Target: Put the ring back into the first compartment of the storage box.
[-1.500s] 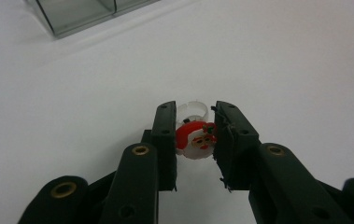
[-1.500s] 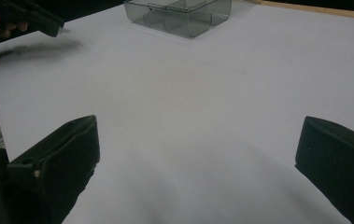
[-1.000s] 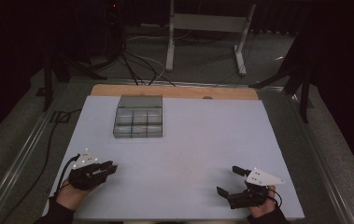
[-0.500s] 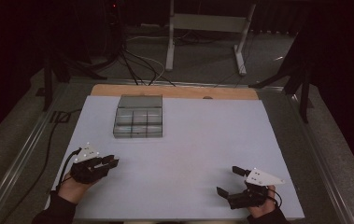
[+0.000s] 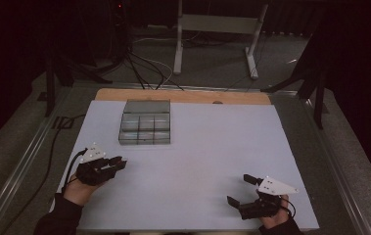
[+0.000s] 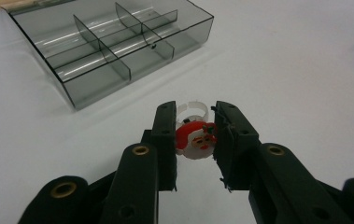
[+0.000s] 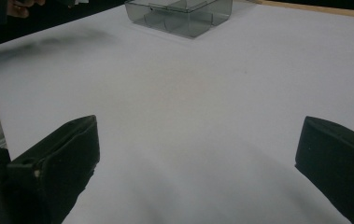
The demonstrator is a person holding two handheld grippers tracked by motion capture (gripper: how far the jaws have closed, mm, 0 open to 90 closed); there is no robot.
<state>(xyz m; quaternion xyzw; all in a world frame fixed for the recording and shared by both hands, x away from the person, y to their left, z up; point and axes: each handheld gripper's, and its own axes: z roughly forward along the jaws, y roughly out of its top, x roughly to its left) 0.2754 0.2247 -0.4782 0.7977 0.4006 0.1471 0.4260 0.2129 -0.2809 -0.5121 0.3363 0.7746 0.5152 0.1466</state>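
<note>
No readable txt, labels, brand names or nos. anywhere. Santa-face ring (image 6: 195,140) carries a printed face, no lettering. Smoked-plastic compartment tray (image 6: 90,88) and white sheet on the worktop (image 5: 212,161) are unmarked.

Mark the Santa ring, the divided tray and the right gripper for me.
Santa ring (image 6: 195,140), left gripper view, on its red face.
Divided tray (image 5: 145,139), high view, near wall.
Right gripper (image 5: 243,190), high view, between its open fingertips.
</note>
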